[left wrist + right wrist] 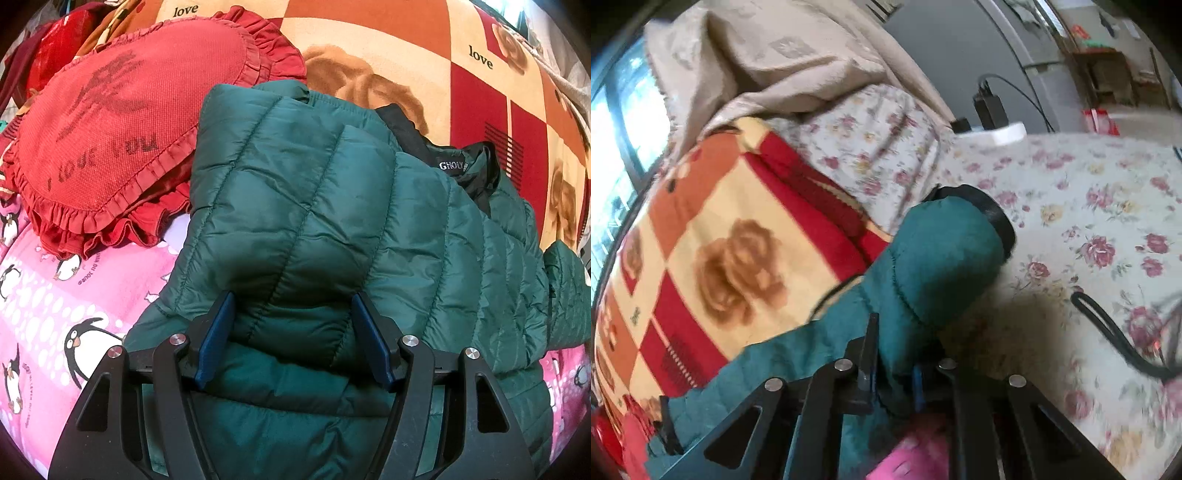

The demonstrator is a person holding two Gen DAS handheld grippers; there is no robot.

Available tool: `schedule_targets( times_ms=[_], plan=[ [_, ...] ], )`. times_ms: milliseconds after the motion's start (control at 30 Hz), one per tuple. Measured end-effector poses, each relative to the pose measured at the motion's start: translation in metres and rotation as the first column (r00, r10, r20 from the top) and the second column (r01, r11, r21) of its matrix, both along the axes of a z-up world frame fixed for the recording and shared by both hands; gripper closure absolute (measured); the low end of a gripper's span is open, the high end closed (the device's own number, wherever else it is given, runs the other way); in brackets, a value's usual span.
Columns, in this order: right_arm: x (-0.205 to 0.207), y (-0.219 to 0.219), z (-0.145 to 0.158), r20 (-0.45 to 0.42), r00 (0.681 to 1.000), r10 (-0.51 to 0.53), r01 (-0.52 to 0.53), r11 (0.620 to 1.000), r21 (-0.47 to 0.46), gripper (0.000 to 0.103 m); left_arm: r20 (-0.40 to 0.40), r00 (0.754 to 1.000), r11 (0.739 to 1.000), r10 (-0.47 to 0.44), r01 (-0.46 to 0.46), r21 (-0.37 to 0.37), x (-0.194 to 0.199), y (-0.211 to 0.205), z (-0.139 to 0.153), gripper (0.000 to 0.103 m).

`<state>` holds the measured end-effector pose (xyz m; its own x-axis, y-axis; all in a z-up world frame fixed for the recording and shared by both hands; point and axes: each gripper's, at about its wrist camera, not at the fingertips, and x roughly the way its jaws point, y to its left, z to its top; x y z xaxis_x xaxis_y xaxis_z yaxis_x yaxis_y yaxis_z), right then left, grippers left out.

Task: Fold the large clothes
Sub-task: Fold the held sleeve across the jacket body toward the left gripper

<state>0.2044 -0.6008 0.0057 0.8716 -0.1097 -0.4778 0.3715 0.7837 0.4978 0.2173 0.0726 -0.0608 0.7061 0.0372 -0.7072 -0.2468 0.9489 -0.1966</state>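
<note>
A dark green quilted puffer jacket [332, 221] lies on the bed, one sleeve folded across its body, black collar lining with a label showing. My left gripper [293, 332] is open just above the jacket, its blue pads [218, 336] either side of a puffy fold without pinching it. In the right wrist view my right gripper [892, 373] is shut on the jacket's other sleeve [934, 266], whose black cuff [990, 210] sticks out beyond the fingers and is lifted off the bed.
A red frilled heart cushion [122, 136] lies left of the jacket on a pink penguin sheet [55, 314]. A red, orange and cream rose blanket [480, 92] lies behind. A floral sheet [1089, 221], beige blanket [775, 55] and black strap [1108, 332] are at right.
</note>
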Motion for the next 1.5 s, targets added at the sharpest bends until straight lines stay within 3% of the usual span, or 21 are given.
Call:
schedule_targets(
  times_ms=[300,600,900,1200,1400,1500],
  plan=[
    [-0.023,0.108,0.022,0.102,0.988,0.113,-0.114,0.994,-0.001,0.091,0.004,1.000,1.000,-0.004,0.004,-0.002,-0.004,0.001,0.002,0.038],
    [-0.022,0.191,-0.006,0.145,0.968,0.203,-0.219,0.970,0.103,0.091,0.005,1.000,1.000,-0.017,0.017,-0.004,-0.008,0.001,0.002,0.038],
    [0.015,0.264,-0.045,0.088,0.917,0.388,-0.397,0.905,0.152,0.091,0.005,1.000,1.000,-0.027,0.027,0.005,-0.005,-0.003,0.003,0.038],
    [0.026,0.308,-0.053,0.020,0.861,0.507,-0.507,0.856,0.103,0.091,0.016,0.999,0.999,-0.040,0.040,0.006,-0.004,-0.004,0.004,0.038],
    [0.032,0.332,-0.062,-0.034,0.802,0.596,-0.593,0.802,0.077,0.091,0.083,0.991,0.994,-0.103,0.105,-0.018,-0.010,-0.012,0.015,0.038],
    [0.036,0.339,-0.067,-0.053,0.788,0.614,-0.610,0.789,0.075,0.090,0.093,0.984,0.989,-0.149,0.150,-0.003,-0.010,-0.022,0.017,0.038]
  ],
)
